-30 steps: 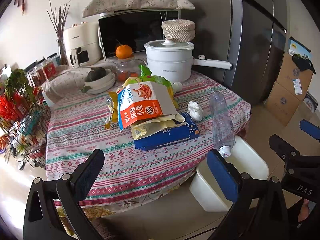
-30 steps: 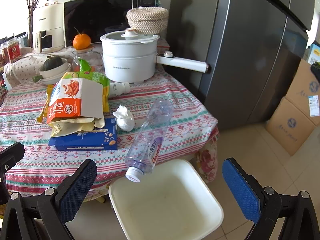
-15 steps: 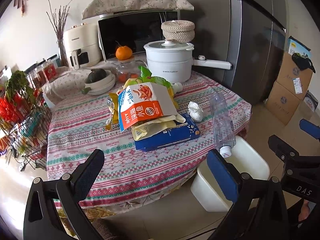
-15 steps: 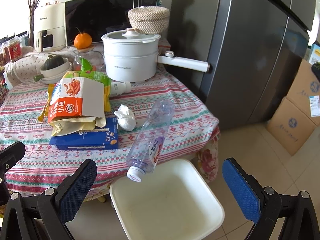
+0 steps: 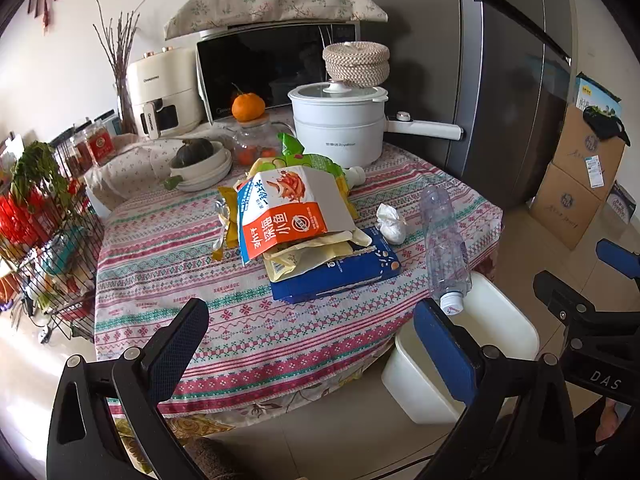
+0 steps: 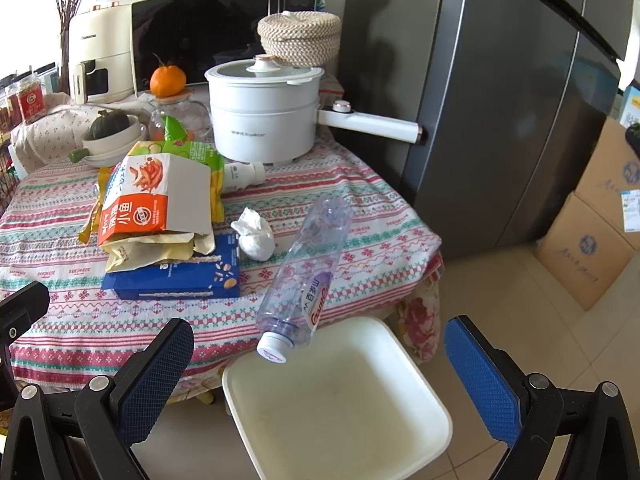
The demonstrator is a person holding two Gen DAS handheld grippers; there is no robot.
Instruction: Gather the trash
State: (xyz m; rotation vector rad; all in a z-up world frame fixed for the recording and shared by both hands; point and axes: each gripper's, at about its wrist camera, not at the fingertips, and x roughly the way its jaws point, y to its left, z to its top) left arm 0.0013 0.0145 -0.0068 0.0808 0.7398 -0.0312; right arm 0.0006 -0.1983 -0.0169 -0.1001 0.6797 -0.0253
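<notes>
The surface [image 5: 168,272] carries a patterned cloth, with a white cooking pot [image 6: 264,120] at the back beside a grey refrigerator [image 6: 500,100]. The trash lies near the front edge: an orange-and-white snack bag [image 6: 156,200] stacked on a blue box [image 6: 176,276], a crumpled tissue [image 6: 256,236] just beside it, and a clear plastic bottle [image 6: 308,268] whose cap overhangs a white bin [image 6: 340,412] on the floor. The left gripper [image 5: 316,344] and right gripper [image 6: 320,368] both hover short of the surface edge, jaws spread wide and empty.
</notes>
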